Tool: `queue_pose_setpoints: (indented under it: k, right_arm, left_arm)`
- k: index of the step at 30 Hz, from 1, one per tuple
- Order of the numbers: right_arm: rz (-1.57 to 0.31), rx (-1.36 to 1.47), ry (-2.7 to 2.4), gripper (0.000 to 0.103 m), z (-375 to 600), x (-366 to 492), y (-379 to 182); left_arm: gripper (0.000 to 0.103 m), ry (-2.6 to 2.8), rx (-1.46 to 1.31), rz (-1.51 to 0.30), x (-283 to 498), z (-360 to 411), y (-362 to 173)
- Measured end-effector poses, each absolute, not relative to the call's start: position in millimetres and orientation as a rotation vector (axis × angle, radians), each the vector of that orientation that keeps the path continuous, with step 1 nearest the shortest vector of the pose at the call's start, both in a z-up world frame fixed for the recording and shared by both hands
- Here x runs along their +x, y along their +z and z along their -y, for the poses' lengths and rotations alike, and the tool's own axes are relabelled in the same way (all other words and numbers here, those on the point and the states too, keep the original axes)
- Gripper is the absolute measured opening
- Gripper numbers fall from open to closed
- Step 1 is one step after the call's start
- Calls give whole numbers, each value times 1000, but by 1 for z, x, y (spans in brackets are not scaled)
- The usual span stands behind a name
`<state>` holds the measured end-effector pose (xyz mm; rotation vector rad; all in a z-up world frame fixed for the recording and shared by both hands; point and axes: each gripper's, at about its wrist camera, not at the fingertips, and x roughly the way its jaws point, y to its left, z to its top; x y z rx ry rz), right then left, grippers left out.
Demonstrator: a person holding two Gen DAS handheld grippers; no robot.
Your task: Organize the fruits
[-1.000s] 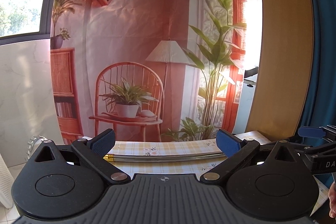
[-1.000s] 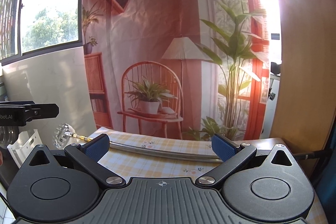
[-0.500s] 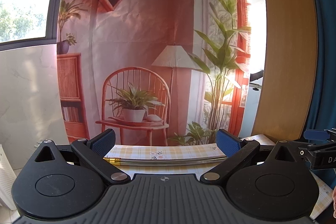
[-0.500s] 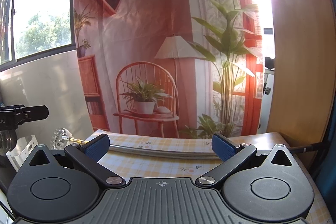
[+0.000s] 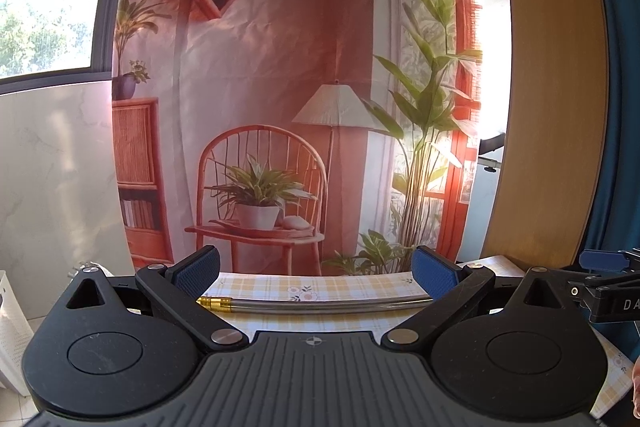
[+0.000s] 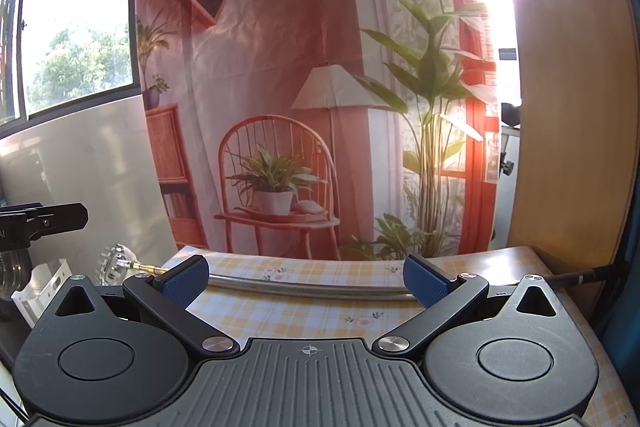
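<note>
Above a checked yellow cloth on the surface (image 5: 320, 287), the left hand-held gripper (image 5: 316, 275) and the right hand-held gripper (image 6: 306, 279) are held level, jaws spread wide and empty. A curved metal hose (image 5: 320, 305) with a brass end lies across the cloth. Only the right view shows a chrome shower head (image 6: 114, 263) at 9 o'clock. No fruit appears in either view. A printed backdrop (image 6: 280, 67) hangs behind.
</note>
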<state>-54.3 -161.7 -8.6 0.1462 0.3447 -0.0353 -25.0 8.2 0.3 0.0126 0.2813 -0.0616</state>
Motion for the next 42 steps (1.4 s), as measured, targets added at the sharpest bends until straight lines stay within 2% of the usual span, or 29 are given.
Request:
queue_pose_setpoints:
  k: [42]
  right_arm:
    - [-344, 187, -65, 103, 170, -53, -8]
  left_arm:
    - [103, -77, 31, -294, -26, -6, -1]
